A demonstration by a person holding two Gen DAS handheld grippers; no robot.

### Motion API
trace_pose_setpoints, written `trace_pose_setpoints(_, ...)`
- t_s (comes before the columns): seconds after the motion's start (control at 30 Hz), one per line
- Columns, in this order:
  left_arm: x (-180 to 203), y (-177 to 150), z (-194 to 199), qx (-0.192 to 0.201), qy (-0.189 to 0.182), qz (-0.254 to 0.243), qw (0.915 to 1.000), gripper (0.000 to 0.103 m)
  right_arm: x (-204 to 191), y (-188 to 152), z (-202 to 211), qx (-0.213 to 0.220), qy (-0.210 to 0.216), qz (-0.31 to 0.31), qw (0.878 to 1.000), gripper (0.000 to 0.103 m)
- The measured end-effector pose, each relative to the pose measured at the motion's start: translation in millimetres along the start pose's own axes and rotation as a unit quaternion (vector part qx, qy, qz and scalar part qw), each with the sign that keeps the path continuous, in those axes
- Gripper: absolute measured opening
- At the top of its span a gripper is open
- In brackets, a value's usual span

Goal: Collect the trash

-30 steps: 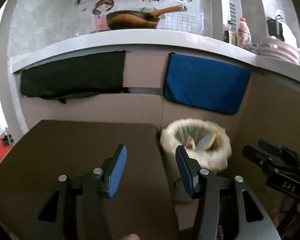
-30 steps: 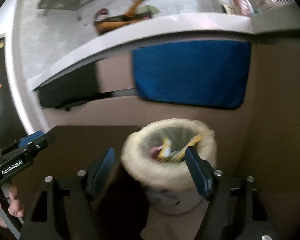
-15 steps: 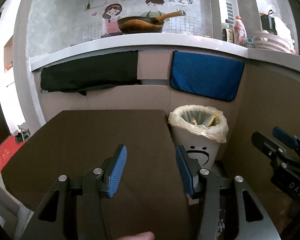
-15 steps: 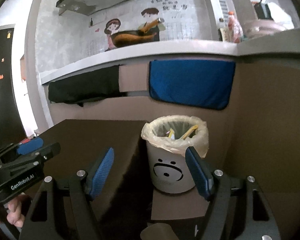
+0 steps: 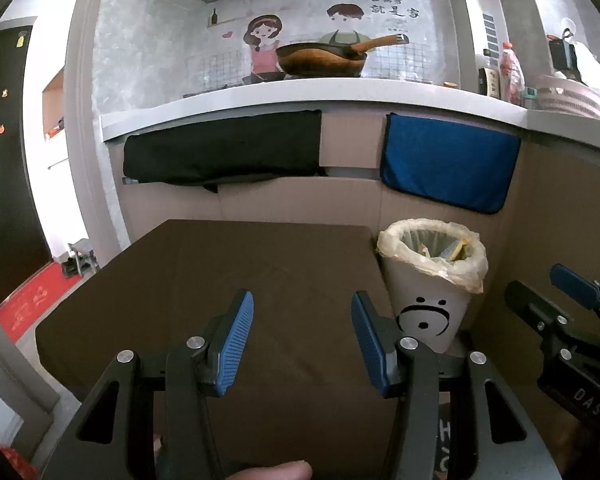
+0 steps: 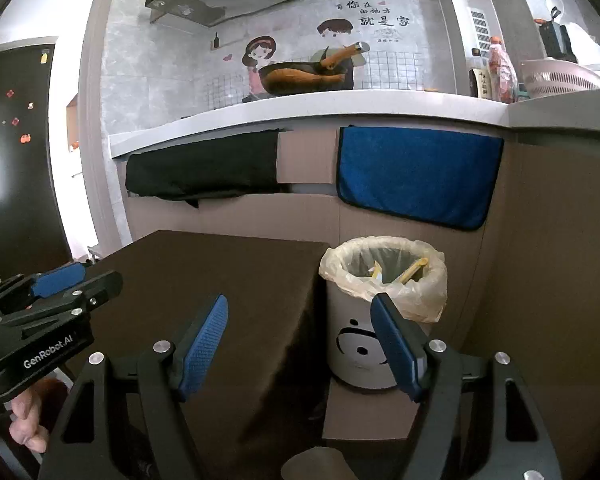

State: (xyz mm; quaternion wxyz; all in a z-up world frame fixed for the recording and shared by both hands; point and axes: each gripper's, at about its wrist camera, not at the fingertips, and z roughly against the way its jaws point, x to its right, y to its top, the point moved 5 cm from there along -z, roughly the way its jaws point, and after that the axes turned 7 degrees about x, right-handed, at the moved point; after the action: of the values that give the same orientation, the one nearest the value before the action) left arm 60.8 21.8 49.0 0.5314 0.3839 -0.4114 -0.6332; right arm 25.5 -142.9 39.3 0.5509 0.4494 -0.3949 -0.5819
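Observation:
A white trash bin (image 5: 428,308) (image 6: 360,344) with a sad face and a clear liner stands on the floor right of the brown table (image 5: 228,264) (image 6: 220,280). Yellow wrappers (image 6: 410,270) lie inside it. My left gripper (image 5: 302,316) hangs open over the table's near part, nothing between its blue pads. My right gripper (image 6: 300,320) is open too, empty, held back from the bin, which shows between its fingers and the table corner. Each gripper appears in the other's view: the right one (image 5: 560,300), the left one (image 6: 72,280).
A black cloth (image 5: 220,148) and a blue cloth (image 5: 448,164) hang from the white counter (image 5: 300,96) behind. A wok (image 5: 324,60), bottles (image 5: 508,72) and a pink basket (image 5: 572,98) stand on it. Cardboard panels (image 6: 548,260) wall the bin's right side. A person's hand (image 6: 26,420) holds the left gripper.
Both grippers have drawn back from the bin and the wall, so the bin looks smaller and its sad face shows. Both stayed open.

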Motion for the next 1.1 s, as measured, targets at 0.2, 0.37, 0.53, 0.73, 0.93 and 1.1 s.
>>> trace_pose_setpoints(0.2, 4.1, 1.7, 3.7, 0.008, -0.002, -0.004, 1.0000, 0.052, 1.4, -0.9, 0.1, -0.004, 0.001, -0.004, 1.000, 0.072)
trace_pose_setpoints(0.37, 2.5, 3.6, 6.1, 0.014, -0.003, -0.005, 0.9999, 0.052, 2.6, -1.6, 1.0, -0.004, 0.000, -0.009, 1.000, 0.072)
trace_pose_setpoints(0.53, 4.1, 5.2, 8.3, 0.018, -0.002, -0.007, 0.9998, 0.052, 3.6, -1.1, 1.6, -0.001, -0.001, -0.009, 1.000, 0.072)
trace_pose_setpoints(0.73, 5.5, 5.1, 8.6, 0.018, 0.000, -0.007, 0.9998, 0.052, 4.3, -1.3, 1.5, -0.003, 0.001, -0.012, 1.000, 0.072)
trace_pose_setpoints(0.93, 4.2, 5.0, 8.4, 0.017, -0.001, -0.007, 0.9998, 0.052, 4.8, -1.2, 1.5, -0.003, 0.001, -0.011, 1.000, 0.072)
trace_pose_setpoints(1.1, 3.0, 5.7, 7.7, 0.016, -0.002, -0.006, 0.9999, 0.052, 4.1, -1.1, 2.2, -0.003, 0.000, -0.011, 1.000, 0.072)
